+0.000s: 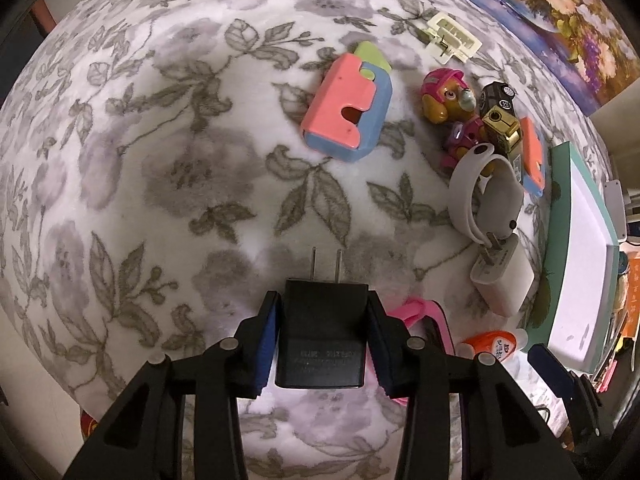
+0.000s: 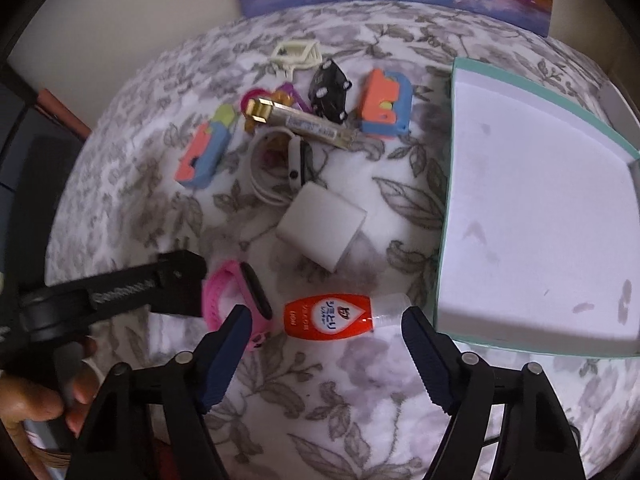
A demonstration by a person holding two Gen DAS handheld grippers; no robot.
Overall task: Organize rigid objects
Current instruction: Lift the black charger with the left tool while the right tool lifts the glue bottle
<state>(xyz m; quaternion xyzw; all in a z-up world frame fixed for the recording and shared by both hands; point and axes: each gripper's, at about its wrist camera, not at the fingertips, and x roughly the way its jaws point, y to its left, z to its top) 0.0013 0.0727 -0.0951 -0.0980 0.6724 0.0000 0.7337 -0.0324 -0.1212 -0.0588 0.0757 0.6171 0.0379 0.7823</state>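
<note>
Surface: table (image 2: pixel 328 392) under a white cloth printed with grey leaves and flowers.

Writing: orange-red bottle (image 2: pixel 334 314), clear cap, white drop-shaped label with Japanese characters not clearly legible. Black plug adapter (image 1: pixel 322 336) carries small embossed lettering on its face, too fine to read. Silver-gold bar (image 2: pixel 304 122) has a pale printed label, unreadable.

Items:
- Black plug adapter, square body, two metal prongs pointing away from the camera; held above the cloth.
- White plug adapter (image 2: pixel 322 226), mid-table.
- White wristband (image 1: pixel 484 196), coiled, touching the white adapter.
- Pink wristband (image 2: pixel 236 296) with black face, just beside the bottle.
- Two pink-and-blue blocks (image 1: pixel 348 110), (image 2: pixel 386 104), the first with a green tip.
- Dog figure (image 1: pixel 446 102) in pink helmet; black toy car (image 2: pixel 330 90); cream plastic clip (image 1: pixel 454 36) toward the far edge.
- Shallow box (image 2: pixel 536 216), teal rim, white inside, at the table's right edge as the right wrist camera sees it.

Left claw (image 1: pixel 322 340): partly closed, blue pads pressed on both sides of the black plug adapter.

Right claw (image 2: pixel 326 356): wide apart, nothing gripped, poised over the bottle, which lies just beyond the fingertips (image 2: pixel 236 320); no contact visible.

A hand (image 2: pixel 36 404) grips the left tool's handle at the near left edge.
</note>
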